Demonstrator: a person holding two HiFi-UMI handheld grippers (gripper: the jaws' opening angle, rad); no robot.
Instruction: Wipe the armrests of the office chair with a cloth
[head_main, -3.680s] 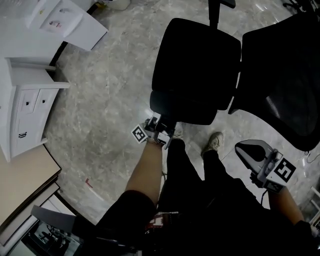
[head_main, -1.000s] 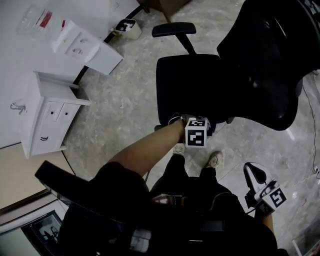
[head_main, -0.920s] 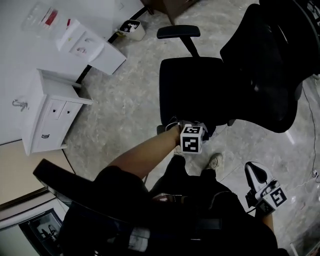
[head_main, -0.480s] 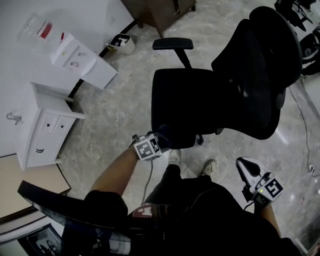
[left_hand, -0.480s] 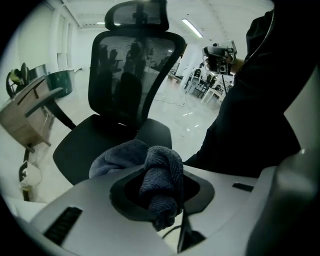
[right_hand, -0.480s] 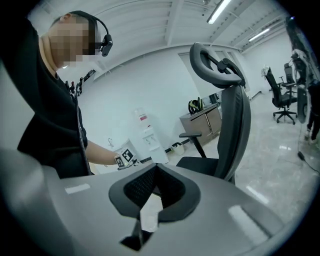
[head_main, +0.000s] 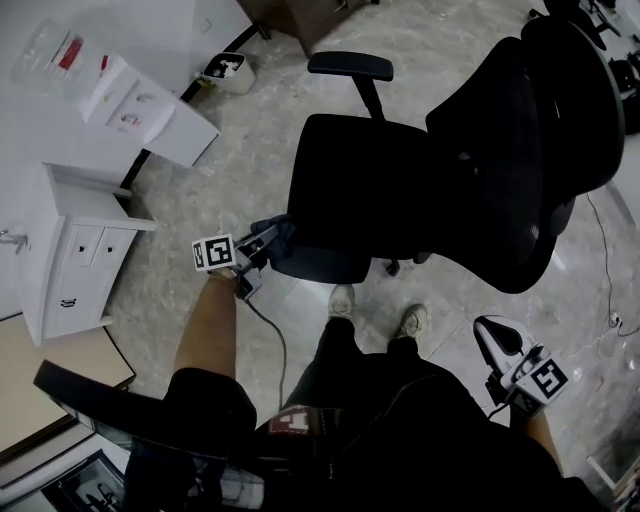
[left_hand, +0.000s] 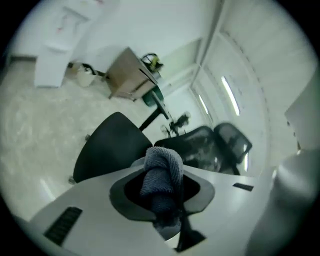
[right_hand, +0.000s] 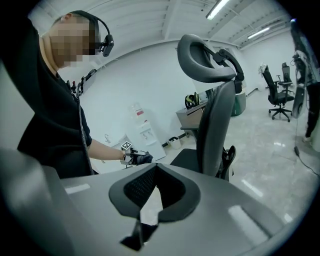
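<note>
**Now: cloth clamped in my left claw, at the near edge of the chair**

My left claw (head_main: 272, 236) is clenched on the cloth (head_main: 279, 230). In the left gripper view the blue-grey cloth (left_hand: 161, 172) is bunched up between the jaws of that claw (left_hand: 163, 189), and a rounded fold sticks out past them.

From the head view, the cloth sits just at the left end of a dark rounded pad (head_main: 325, 265) along the near edge of the office chair (head_main: 400, 190). It looks like the near armrest, though black on black I can't separate it cleanly from the seat, and I can't tell whether the cloth touches it. The far armrest (head_main: 350, 66) stands clear on the other side of the seat, well apart from both claws.

My right claw (head_main: 493, 338) hangs low by my right side, away from the chair. In the right gripper view its jaws (right_hand: 145, 210) stand a little apart with nothing between them. Past them I can see the chair's backrest (right_hand: 216, 125) and my left claw (right_hand: 136, 159) with the cloth.

A white cabinet (head_main: 60, 250) stands on the floor (head_main: 220, 170) to my left.
</note>
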